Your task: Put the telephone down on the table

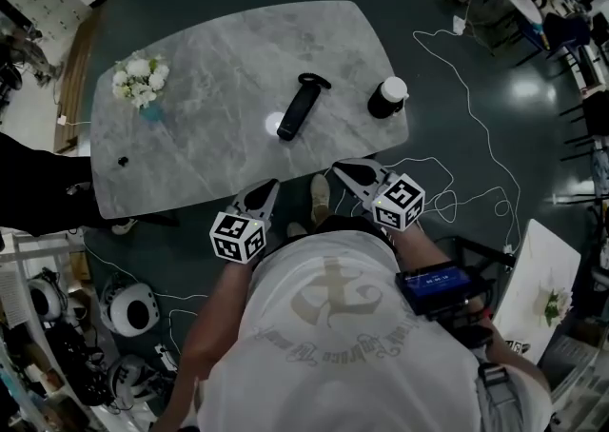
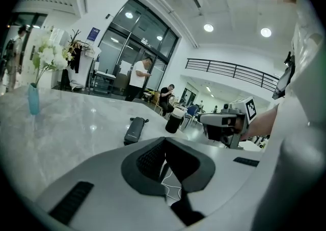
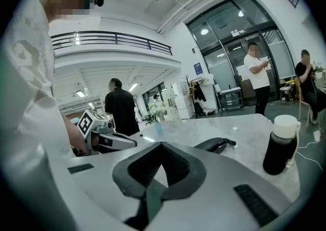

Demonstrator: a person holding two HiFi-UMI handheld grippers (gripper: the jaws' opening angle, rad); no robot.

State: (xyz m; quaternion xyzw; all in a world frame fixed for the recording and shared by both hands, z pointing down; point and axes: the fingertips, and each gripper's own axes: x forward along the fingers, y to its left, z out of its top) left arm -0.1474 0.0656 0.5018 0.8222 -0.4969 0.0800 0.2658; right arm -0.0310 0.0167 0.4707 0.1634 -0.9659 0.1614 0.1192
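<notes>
The black telephone handset point(image 1: 298, 108) lies flat near the middle of the grey marble table point(image 1: 209, 68), with nothing holding it. It also shows in the left gripper view as the handset point(image 2: 135, 129) and in the right gripper view as the handset point(image 3: 216, 144). My left gripper point(image 1: 273, 184) hangs at the table's near edge, shut and empty. To its right, my right gripper point(image 1: 336, 169) is likewise shut with nothing in it. Both stand well short of the telephone. In their own views the left gripper point(image 2: 164, 139) and right gripper point(image 3: 162, 145) have their jaw tips together.
A black bottle with a white lid point(image 1: 387, 97) stands right of the telephone. A small vase of white flowers point(image 1: 140, 83) sits at the table's left end. White cables point(image 1: 476, 135) trail over the dark floor. People stand and sit in the background.
</notes>
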